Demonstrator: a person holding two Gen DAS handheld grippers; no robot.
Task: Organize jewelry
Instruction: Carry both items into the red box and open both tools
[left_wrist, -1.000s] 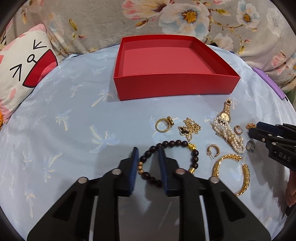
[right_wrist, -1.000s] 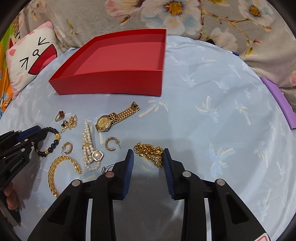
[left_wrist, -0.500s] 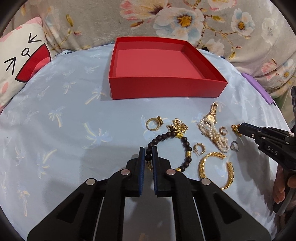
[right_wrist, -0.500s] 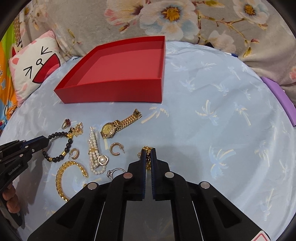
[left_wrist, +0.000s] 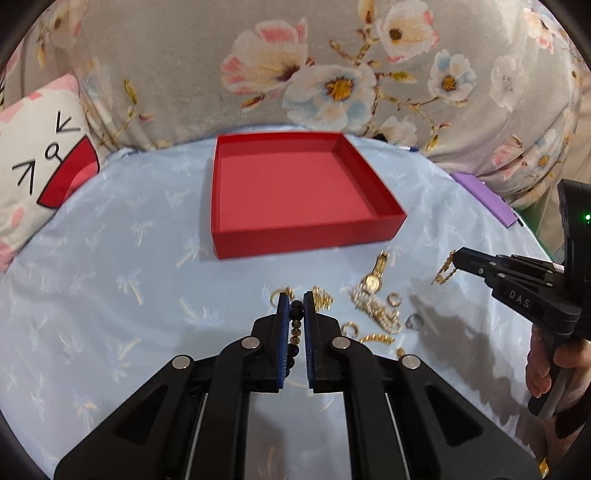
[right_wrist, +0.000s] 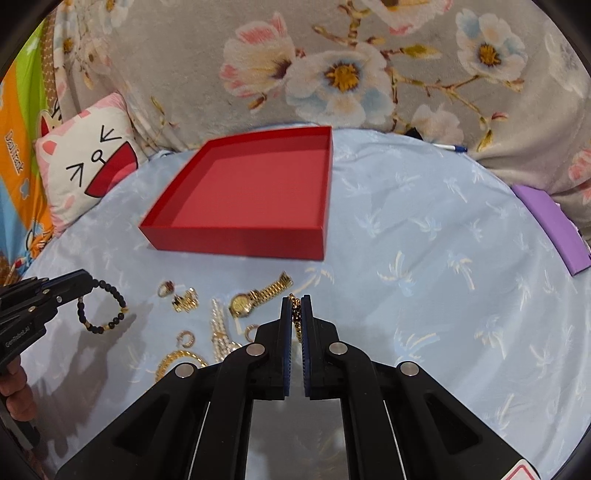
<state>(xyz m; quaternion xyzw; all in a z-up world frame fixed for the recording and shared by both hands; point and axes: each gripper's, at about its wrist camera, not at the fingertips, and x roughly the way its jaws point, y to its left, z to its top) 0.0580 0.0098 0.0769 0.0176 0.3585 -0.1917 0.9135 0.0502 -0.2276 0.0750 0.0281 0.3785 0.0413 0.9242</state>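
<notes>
My left gripper (left_wrist: 296, 297) is shut on the black bead bracelet (left_wrist: 295, 325), which hangs clear of the blue cloth; in the right wrist view the bracelet (right_wrist: 107, 306) dangles from that gripper (right_wrist: 86, 282). My right gripper (right_wrist: 296, 301) is shut on a gold chain (right_wrist: 295, 314), lifted off the cloth; the left wrist view shows the chain (left_wrist: 445, 271) hanging from its tips (left_wrist: 458, 256). An empty red tray (left_wrist: 295, 236) (right_wrist: 236, 242) lies beyond both grippers. On the cloth lie a gold watch (right_wrist: 258, 295), a pearl piece (right_wrist: 219, 332), a gold bangle (right_wrist: 177, 360), rings and earrings.
A cat-face pillow (right_wrist: 85, 173) sits at the far left and a purple book (right_wrist: 554, 225) at the right edge of the round blue-clothed table (right_wrist: 443, 295). A floral blanket (left_wrist: 332, 74) rises behind. A hand (left_wrist: 546, 369) grips the right handle.
Both grippers closed, the left on the bead bracelet and the right on the gold chain, then rose, lifting both pieces off the cloth. The view now tilts more toward the tray.
</notes>
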